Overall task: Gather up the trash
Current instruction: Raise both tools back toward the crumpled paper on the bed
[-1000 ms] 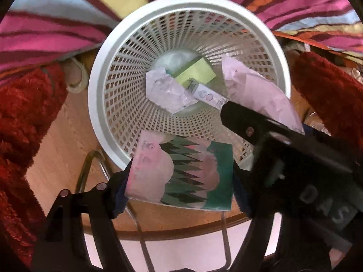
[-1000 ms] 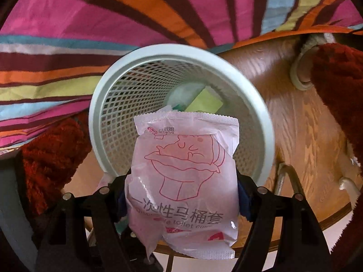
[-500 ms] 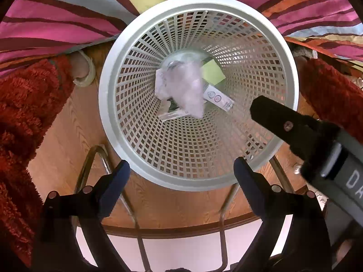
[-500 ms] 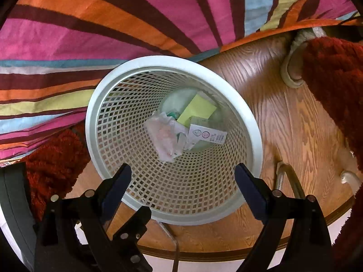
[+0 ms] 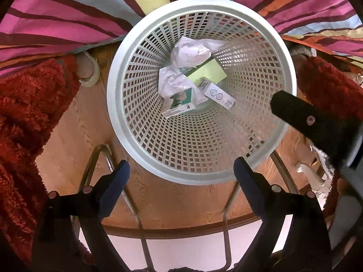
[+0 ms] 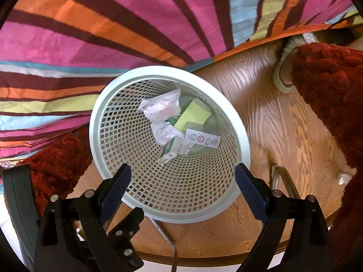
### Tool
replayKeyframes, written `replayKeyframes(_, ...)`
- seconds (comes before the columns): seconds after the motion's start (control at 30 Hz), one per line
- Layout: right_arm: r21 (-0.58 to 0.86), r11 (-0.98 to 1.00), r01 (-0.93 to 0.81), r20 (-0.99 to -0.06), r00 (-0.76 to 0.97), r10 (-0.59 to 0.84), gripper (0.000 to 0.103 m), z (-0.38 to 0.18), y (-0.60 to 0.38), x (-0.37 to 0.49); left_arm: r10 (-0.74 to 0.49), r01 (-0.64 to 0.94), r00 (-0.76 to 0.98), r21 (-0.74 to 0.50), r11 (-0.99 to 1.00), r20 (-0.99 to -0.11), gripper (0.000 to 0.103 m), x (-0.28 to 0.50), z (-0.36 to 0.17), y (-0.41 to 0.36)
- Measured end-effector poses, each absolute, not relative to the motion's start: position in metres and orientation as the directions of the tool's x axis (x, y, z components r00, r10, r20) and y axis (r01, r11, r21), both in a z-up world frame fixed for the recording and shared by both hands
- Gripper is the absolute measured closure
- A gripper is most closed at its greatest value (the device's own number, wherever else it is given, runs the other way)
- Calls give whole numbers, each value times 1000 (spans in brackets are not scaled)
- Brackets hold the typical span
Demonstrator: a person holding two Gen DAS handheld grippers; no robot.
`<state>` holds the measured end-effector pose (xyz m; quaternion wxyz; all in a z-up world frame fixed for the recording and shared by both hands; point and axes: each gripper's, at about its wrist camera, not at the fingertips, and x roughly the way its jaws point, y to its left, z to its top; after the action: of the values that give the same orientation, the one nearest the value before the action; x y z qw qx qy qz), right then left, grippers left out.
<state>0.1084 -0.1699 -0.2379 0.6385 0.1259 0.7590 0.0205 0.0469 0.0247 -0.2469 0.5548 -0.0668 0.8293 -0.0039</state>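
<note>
A white mesh waste basket stands on a round wooden table; it also shows in the right wrist view. Inside lie a pink-and-white plastic packet, a crumpled white wrapper, a green-and-white packet, a yellow-green pad and a small white box. The same litter shows in the right wrist view, with the pink packet at the top. My left gripper is open and empty above the basket's near rim. My right gripper is open and empty above the basket.
A striped pink, orange and yellow cloth lies behind the basket. Red fuzzy fabric sits left and right. The wooden table has a curved front edge. The other gripper's black finger juts in at the right.
Both grippers have opened and let go of their packets. The green packet and the pink toilet-cover packet have fallen into the basket. Both grippers have pulled back a little.
</note>
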Motion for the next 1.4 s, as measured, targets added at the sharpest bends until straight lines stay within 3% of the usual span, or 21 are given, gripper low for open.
replayKeyframes(0.13, 194, 964, 180, -968, -122, 218, 14, -231, -176, 108, -115, -108, -348, -82, 991, -930, 13, 46, -235, 24)
replayKeyframes(0.2, 193, 965, 180, -972, -102, 213, 8, -225, -177, 107, -114, -110, -331, -82, 991, -937, 13, 46, -231, 24)
replayKeyframes(0.43, 196, 971, 135, -980, -13, 199, 8, -200, -174, 105, -118, -110, -275, -91, 990, -954, 13, 44, -218, 29)
replayKeyframes(0.83, 174, 982, 76, -959, 241, 151, 8, -133, -178, 102, -121, -104, -33, -117, 988, -992, 13, 50, -170, 30)
replayKeyframes(1.1, 168, 986, -23, -851, 501, 156, 8, -62, -180, 98, -82, -6, 249, -86, 996, -965, 13, 49, -104, 18)
replayKeyframes(1.4, 164, 984, -66, -716, 679, 165, 8, -6, -186, 105, -36, -79, 523, -90, 993, -851, 13, 57, -38, 48)
